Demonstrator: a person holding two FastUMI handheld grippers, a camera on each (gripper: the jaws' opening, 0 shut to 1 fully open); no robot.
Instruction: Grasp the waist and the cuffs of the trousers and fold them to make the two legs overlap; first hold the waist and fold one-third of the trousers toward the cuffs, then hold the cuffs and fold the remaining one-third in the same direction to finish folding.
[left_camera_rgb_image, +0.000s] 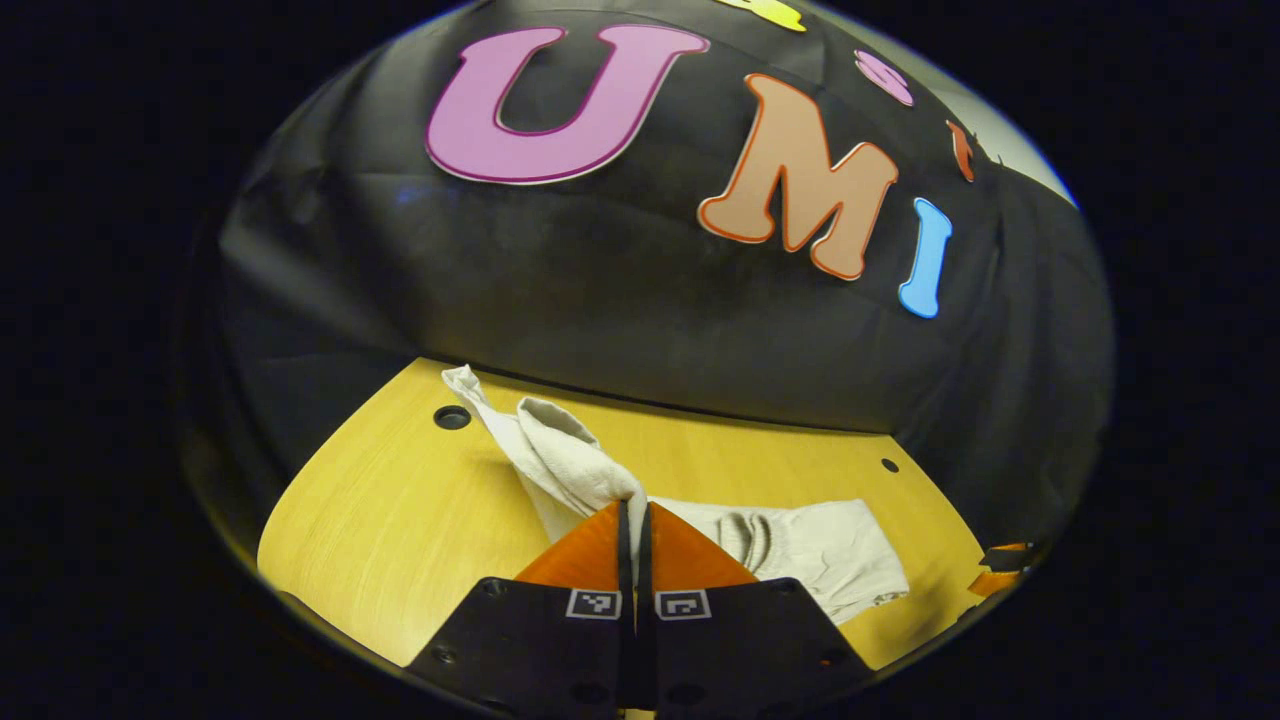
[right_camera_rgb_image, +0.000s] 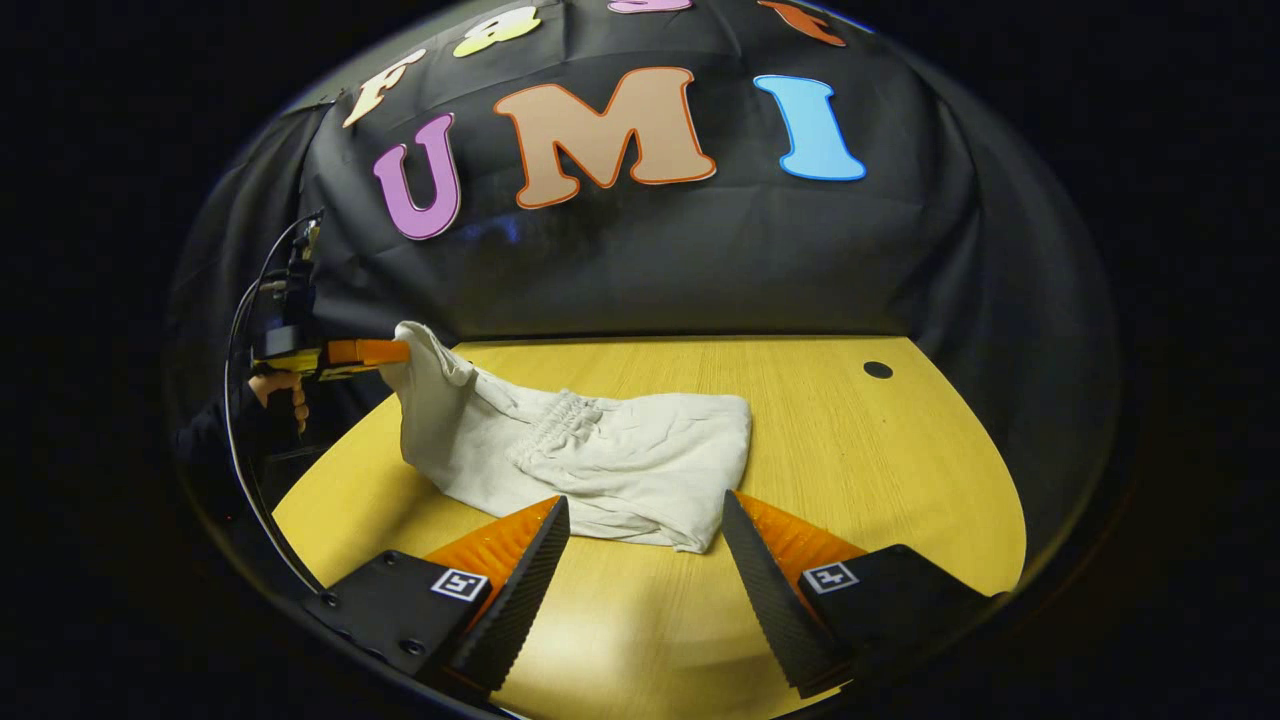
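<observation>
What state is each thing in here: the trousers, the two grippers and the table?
trousers: partly folded, one end lifted off the table, the rest lying on it.
left gripper: shut on the trousers, holding up the lifted end.
right gripper: open, near the trousers' near edge, gripping nothing.
wooden table: bare beside the cloth, small round holes near its far edge.

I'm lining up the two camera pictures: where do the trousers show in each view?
Left gripper view: the trousers lie low at centre, one end pinched up in the left claw.
Right gripper view: the trousers lie left of centre, the far left end lifted by the left claw.
Shared landmark: the yellow wooden table.
</observation>
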